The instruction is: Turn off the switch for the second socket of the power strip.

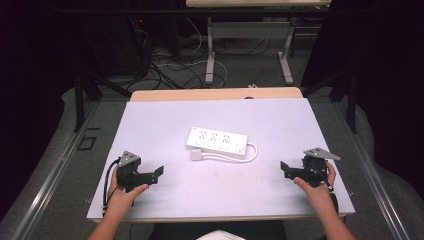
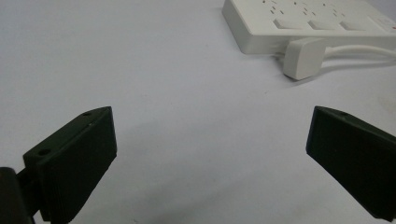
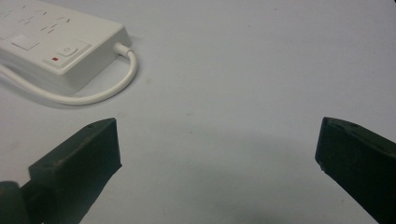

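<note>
With both the left tool [image 1: 159, 172] and right tool [image 1: 283, 166] released wide and empty, the power strip [image 1: 217, 141] at frame centre could skid across the smooth desk [image 1: 150, 120] if nudged, its plug [image 1: 196, 154] cord snagging.

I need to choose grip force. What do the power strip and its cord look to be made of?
Power strip: probably hard moulded plastic, white, smooth, with crisp edges and a faint sheen. Cord: seemingly flexible rubbery or vinyl sheath, white, lying in a smooth curve.
</note>
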Tool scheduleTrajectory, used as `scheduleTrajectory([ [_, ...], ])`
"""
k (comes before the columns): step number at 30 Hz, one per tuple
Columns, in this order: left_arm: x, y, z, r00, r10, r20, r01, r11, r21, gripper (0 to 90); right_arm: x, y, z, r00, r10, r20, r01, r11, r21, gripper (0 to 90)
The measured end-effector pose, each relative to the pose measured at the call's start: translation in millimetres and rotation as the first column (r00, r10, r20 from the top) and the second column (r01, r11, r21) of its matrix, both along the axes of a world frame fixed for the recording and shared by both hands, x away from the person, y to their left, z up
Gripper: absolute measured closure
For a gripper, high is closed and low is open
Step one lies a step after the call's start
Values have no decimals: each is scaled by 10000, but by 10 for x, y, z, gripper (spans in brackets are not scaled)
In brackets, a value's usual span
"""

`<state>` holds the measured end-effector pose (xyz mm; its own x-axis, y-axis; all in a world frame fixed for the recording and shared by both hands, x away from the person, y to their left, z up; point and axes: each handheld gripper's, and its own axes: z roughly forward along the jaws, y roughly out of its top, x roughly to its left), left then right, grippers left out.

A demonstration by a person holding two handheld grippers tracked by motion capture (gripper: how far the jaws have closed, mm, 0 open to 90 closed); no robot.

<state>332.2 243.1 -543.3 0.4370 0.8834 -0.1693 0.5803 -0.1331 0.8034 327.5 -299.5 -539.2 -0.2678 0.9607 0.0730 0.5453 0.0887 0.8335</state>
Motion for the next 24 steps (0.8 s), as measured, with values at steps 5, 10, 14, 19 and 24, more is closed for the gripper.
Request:
scheduleTrajectory([
  [5, -23, -6, 23, 10000, 20, -11, -20, 9997, -251, 23, -8, 89, -3, 9998, 161, 69, -162, 9998, 84, 0],
  [10, -72, -31, 47, 9999, -106, 17, 107, 9992, -374, 25, 15, 112, -30, 9993, 369, -75, -368, 9993, 64, 0],
  [14, -111, -70, 56, 9998, -152, 130, 158, 9989, -437, 24, 23, 139, -40, 9993, 386, 1, -386, 9992, 124, 0],
  [19, -142, -151, 75, 9991, -379, 214, 386, 9986, -361, 24, 11, 154, -35, 9988, 484, 98, -485, 9987, 121, 0],
  [24, -178, -252, 92, 9976, -655, 244, 663, 9972, -335, 63, -3, 156, -23, 9980, 615, 159, -618, 9979, 197, 0],
])
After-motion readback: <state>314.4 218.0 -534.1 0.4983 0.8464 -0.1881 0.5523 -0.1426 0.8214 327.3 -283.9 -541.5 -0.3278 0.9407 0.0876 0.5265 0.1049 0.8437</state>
